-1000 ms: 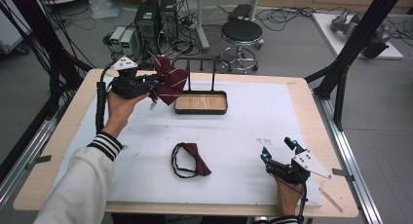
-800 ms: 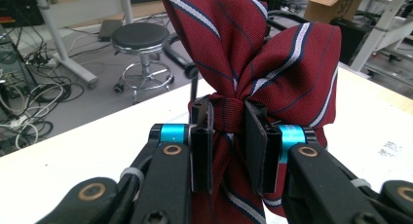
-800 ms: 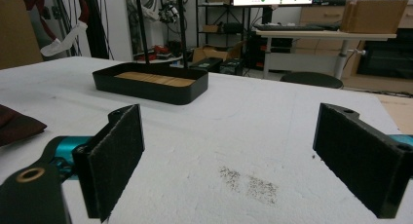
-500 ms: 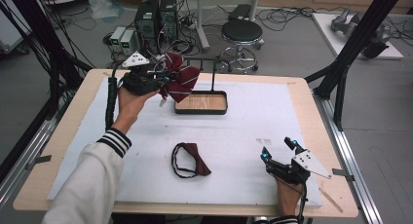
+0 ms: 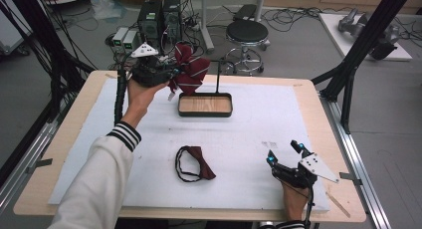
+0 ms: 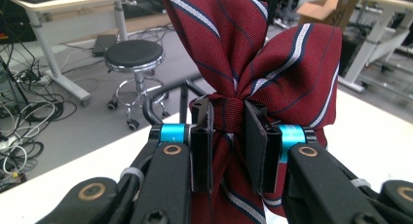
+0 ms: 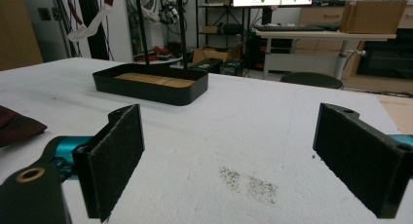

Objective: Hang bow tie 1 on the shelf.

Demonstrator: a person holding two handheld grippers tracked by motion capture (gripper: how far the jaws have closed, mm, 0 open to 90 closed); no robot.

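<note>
Left gripper (image 5: 171, 74) held up over the far-left part of the table (image 5: 318, 114), just left of the tray. Its jaws are clamped on the knot of a striped red bow tie (image 5: 191, 69); in the left gripper view the pads (image 6: 202, 141) pinch the narrow middle of the tie (image 6: 253, 53), with the two wings fanning up above them and a tail of cloth hanging below. The tie is dark red with white and navy stripes. It is off the surface and hangs beside the thin black stand (image 5: 218, 77) that rises from the tray. The person's left hand (image 5: 139, 94) grips the tool, striped cuff at the wrist.

Black tray with a wooden floor (image 5: 205, 104) sits near the middle of the far edge of the white mat (image 5: 259, 124). In the right gripper view the same tray (image 7: 151, 85) lies well ahead of the jaws.

A second bow tie (image 5: 194, 162), plain dark red with a black looped strap, lies flat on the mat toward the near edge, about midway across.

Right gripper (image 5: 283, 154) rests low near the near-right corner of the mat, jaws spread wide and holding nothing. Its view shows the pads (image 7: 117, 156) well apart, with bare mat between them and a faint grey smudge (image 7: 248, 182) on it.
</note>
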